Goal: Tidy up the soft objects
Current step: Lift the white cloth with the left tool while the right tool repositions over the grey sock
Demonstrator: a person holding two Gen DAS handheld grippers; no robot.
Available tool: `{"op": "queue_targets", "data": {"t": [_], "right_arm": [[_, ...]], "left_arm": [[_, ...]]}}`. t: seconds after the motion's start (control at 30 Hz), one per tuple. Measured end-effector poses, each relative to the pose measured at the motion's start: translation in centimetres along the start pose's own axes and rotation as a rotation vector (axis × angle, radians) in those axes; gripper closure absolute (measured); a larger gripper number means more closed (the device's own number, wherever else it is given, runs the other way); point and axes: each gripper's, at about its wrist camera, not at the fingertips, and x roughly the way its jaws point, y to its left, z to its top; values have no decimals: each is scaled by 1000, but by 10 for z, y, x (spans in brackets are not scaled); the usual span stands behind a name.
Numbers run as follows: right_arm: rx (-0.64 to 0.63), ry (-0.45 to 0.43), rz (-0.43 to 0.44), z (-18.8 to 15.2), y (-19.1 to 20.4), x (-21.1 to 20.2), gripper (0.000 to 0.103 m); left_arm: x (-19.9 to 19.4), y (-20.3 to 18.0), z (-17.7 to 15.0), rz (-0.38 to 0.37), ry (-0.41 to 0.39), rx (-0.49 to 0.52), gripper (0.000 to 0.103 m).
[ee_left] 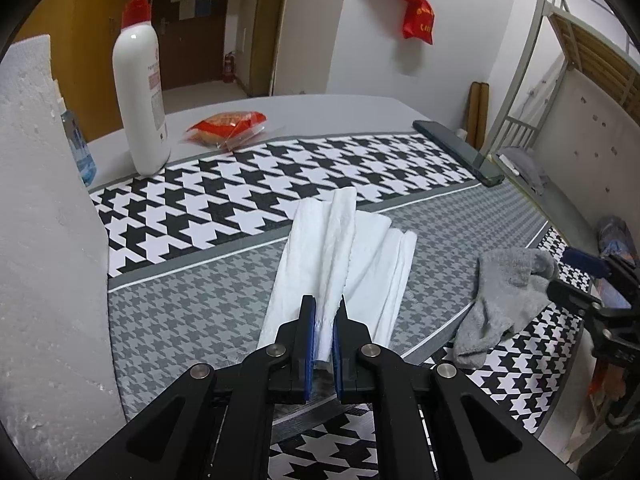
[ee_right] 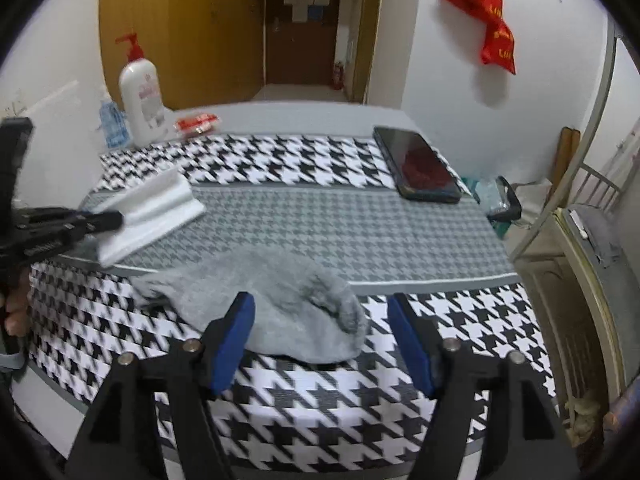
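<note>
A white folded cloth [ee_left: 340, 256] lies on the houndstooth mat [ee_left: 200, 304]. My left gripper [ee_left: 325, 312] is shut on its near end, with one fold pinched between the blue pads; the same cloth shows at the left of the right wrist view [ee_right: 156, 208]. A grey sock [ee_right: 280, 304] lies crumpled near the mat's front edge, and shows in the left wrist view [ee_left: 508, 296]. My right gripper [ee_right: 320, 312] is open just above and in front of the sock, its jaws wide apart on either side of it.
A white pump bottle [ee_left: 140, 80] with a red top and a red snack packet [ee_left: 228, 126] stand at the back left. A dark phone [ee_right: 420, 168] lies at the mat's far right. White foam block [ee_left: 44, 240] at left. Bed frame [ee_left: 560, 80] at right.
</note>
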Motion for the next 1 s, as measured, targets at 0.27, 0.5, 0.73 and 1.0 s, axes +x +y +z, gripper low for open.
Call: {"op": "queue_targets", "data": {"t": [0.27,0.5,0.73,1.0], "right_arm": [[-72,-1,86,0,34,7,30],[-63,35,84,6,38,29,30],[-38,52,110,4,34,38,30],[-10,57,135,2,28,41,26]], "left_arm": [[4,-2,-1,5,13,13,95],[4,-4,0,18,14,28,95],[3,-5,0,-2,16,40,74],[2,-6,0,-18,14,47,52]]}}
